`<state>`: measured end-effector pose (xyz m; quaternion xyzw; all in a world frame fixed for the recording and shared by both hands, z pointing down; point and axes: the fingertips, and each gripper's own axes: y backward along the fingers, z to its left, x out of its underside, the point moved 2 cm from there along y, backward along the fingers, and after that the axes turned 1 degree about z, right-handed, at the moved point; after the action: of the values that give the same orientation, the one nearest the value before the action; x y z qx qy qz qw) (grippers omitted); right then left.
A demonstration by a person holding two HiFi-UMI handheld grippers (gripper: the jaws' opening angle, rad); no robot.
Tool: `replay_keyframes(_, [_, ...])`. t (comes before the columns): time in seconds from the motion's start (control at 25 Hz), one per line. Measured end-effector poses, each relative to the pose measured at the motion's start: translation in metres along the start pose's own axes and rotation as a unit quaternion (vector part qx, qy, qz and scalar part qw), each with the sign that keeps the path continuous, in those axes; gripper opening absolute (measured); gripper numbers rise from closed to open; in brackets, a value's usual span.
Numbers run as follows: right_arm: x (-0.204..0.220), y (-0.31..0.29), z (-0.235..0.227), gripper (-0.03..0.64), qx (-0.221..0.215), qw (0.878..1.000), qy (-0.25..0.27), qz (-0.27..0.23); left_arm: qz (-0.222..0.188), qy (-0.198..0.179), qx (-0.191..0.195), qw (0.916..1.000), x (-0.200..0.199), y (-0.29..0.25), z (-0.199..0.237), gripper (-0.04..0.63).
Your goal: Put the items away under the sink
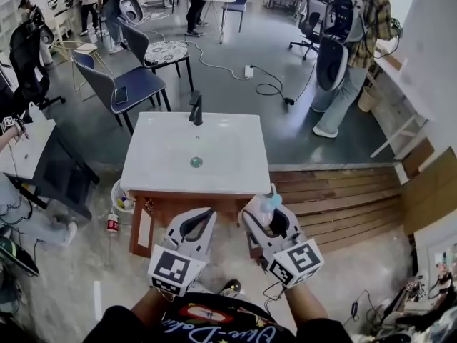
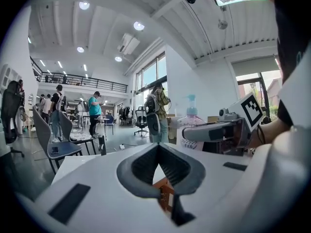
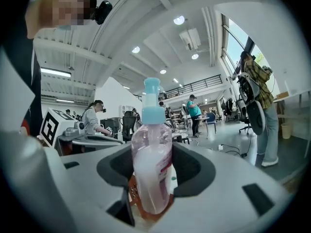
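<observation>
Pinching a pink pump bottle (image 3: 151,164) upright in the right claw (image 1: 271,224), just in front of the sink (image 1: 214,138), by its near right corner. Holding the left claw (image 1: 191,233) pressed together on nothing, beside the right one and also in front of the sink. Probably heading for the wooden cabinet (image 1: 164,207) beneath the sink. Likely risking a slip while lowering: gripping a smooth, rounded bottle low on its body, so tilting it or knocking the pump against the sink's edge possibly twisting it loose. Possibly struggling to see the cabinet opening from above the sink.

Bottle (image 3: 151,164) label likely too blurred
</observation>
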<state>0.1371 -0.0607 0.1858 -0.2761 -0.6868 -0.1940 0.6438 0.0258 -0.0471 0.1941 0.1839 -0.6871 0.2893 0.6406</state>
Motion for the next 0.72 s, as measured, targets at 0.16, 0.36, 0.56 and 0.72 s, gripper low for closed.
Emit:
replay_keyframes(0.16, [-0.001, -0.014, 0.023, 0.221, 0.008, 1.0, -0.008, -0.003, 0.005, 0.006, 0.003, 1.0, 0.005, 0.021, 0.022, 0.006])
replay_keyframes(0.36, [0.004, -0.024, 0.052, 0.221, 0.009, 1.0, -0.007, 0.002, 0.002, 0.008, 0.012, 0.9999, 0.011, 0.042, 0.034, 0.006])
replay_keyframes(0.56, [0.006, -0.034, 0.072, 0.221, 0.011, 1.0, -0.005, 0.005, 0.002, 0.011, 0.013, 0.9999, 0.016, 0.062, 0.05, 0.006])
replay_keyframes(0.72, [0.005, -0.04, 0.082, 0.221, 0.006, 1.0, -0.004, 0.002, -0.003, 0.016, 0.001, 0.9999, 0.016, 0.071, 0.062, 0.006])
